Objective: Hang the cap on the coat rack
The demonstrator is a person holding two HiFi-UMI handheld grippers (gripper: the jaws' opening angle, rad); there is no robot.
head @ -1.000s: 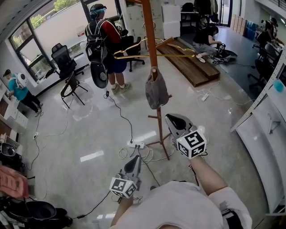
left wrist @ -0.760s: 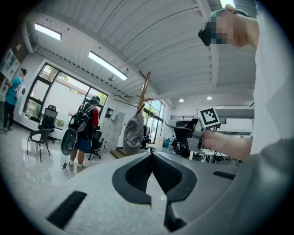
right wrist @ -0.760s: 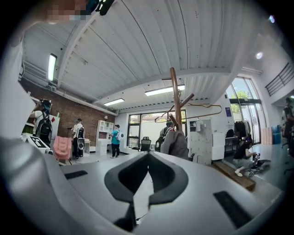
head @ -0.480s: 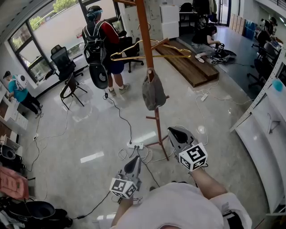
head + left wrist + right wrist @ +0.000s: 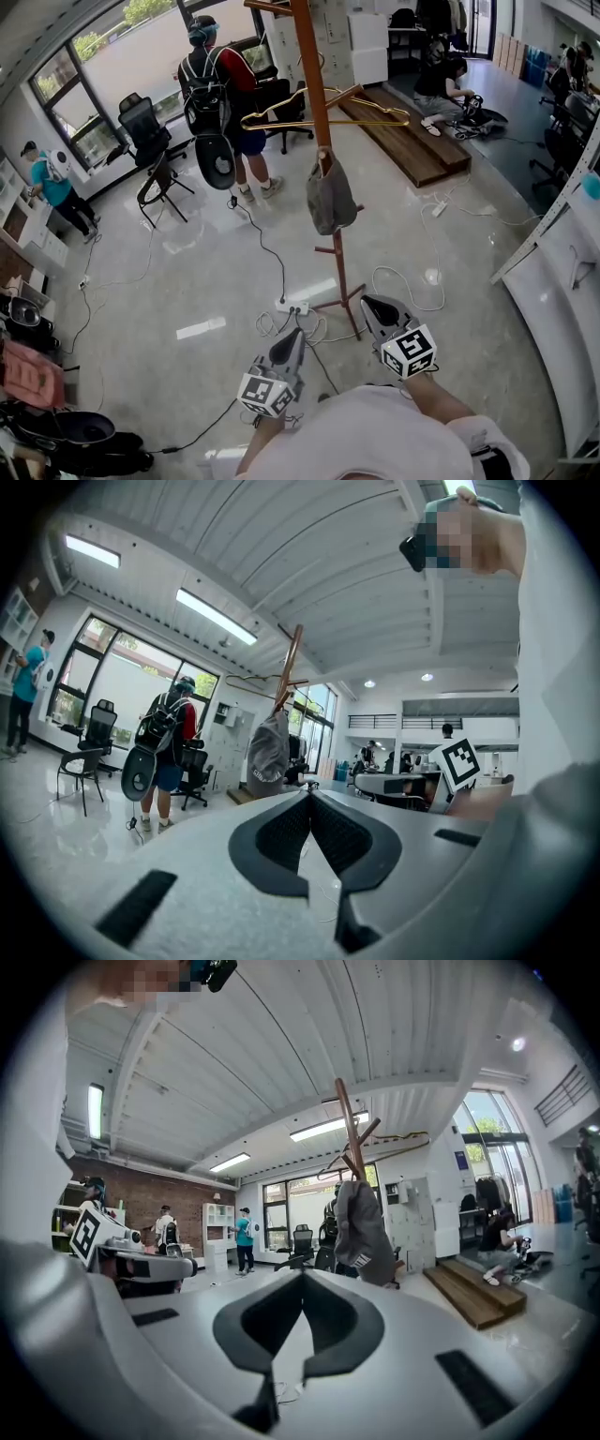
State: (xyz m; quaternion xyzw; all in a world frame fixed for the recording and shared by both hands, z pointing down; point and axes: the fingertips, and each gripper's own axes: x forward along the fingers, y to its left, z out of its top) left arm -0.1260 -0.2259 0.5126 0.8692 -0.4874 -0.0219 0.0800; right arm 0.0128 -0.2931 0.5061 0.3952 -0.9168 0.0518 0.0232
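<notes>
One grey cap [image 5: 330,197], soft floppy fabric, hanging on a peg partway up the one coat rack [image 5: 309,56]: slim reddish-brown wooden pole, angled pegs. One thin gold wire hanger [image 5: 277,121] higher up on it. Two grippers, left gripper [image 5: 292,336] and right gripper [image 5: 371,306], smooth grey shells, dark ribbed fingers pinched fully together on both, nothing between them, well apart from the cap.

The cap [image 5: 330,197] is soft, matt grey cloth. The rack [image 5: 319,94] is smooth reddish-brown wood. The hanger [image 5: 328,118] looks like shiny gold metal. The floor [image 5: 187,272] is pale, glossy and reflective. The left gripper [image 5: 291,336] and right gripper [image 5: 368,305] have matt grey plastic shells; their jaws carry dark ribbed pads [image 5: 279,834].
</notes>
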